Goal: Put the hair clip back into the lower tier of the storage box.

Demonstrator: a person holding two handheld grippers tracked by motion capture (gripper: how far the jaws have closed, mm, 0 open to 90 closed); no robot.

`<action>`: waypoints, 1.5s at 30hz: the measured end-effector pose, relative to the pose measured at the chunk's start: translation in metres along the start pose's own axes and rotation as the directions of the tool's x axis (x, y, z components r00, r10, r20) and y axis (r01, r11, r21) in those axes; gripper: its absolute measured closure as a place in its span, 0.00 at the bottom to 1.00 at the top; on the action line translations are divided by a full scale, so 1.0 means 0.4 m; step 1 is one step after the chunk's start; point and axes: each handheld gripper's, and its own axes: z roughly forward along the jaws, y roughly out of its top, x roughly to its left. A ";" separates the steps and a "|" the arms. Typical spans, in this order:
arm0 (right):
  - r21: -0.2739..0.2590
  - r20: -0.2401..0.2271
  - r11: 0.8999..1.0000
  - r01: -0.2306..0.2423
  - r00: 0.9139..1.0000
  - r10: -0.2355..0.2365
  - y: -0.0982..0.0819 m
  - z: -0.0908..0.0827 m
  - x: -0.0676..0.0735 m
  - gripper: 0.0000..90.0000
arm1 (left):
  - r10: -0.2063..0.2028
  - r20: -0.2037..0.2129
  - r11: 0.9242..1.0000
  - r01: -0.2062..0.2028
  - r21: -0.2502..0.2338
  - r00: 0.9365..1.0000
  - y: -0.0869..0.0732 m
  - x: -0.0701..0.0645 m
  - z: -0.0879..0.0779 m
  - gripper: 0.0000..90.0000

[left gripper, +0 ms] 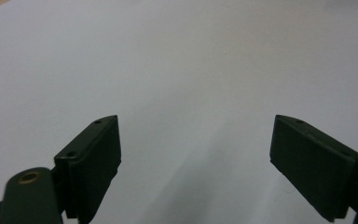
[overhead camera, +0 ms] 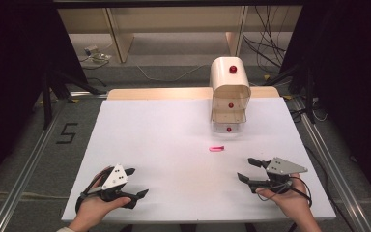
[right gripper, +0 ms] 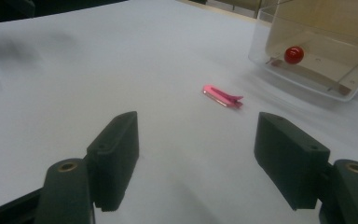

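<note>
We see a white counter (overhead camera: 174, 145) with a person's two hands coming in at its near edge, each holding a hand-held gripper. The left hand-held gripper (overhead camera: 137, 182) sits at the near left, its jaws spread wide apart with nothing between them; in the left gripper view its jaws frame bare white surface. The right hand-held gripper (overhead camera: 245, 169) sits at the near right, likewise released, jaws well apart and holding nothing. A small pink clip (overhead camera: 216, 148) lies flat on the counter right of centre, between the right hand-held gripper and a cream-coloured little drawer cabinet (overhead camera: 230, 92) that stands towards the far right. In the right gripper view we find the pink clip (right gripper: 222, 96) lying beyond the open jaws, well apart from them, pointing away to the far right. The cabinet has red round knobs (overhead camera: 233, 69) on its front, and its lowest clear drawer (right gripper: 317, 56) is pulled out, near the clip but not touching it.
</note>
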 end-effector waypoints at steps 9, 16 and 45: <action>0.047 -0.006 0.999 0.026 1.000 -0.025 0.040 0.096 -0.032 0.43 | 0.004 -0.001 1.000 -0.004 0.002 1.000 0.001 0.002 0.001 0.18; 0.098 -0.002 0.995 0.030 1.000 -0.030 0.055 0.150 -0.063 0.49 | 0.005 -0.004 1.000 -0.005 0.007 1.000 -0.001 0.005 0.002 0.18; 0.255 -0.053 0.966 0.044 0.998 -0.032 0.072 0.294 -0.150 0.62 | 0.005 -0.001 1.000 -0.005 0.007 1.000 -0.006 0.006 0.008 0.18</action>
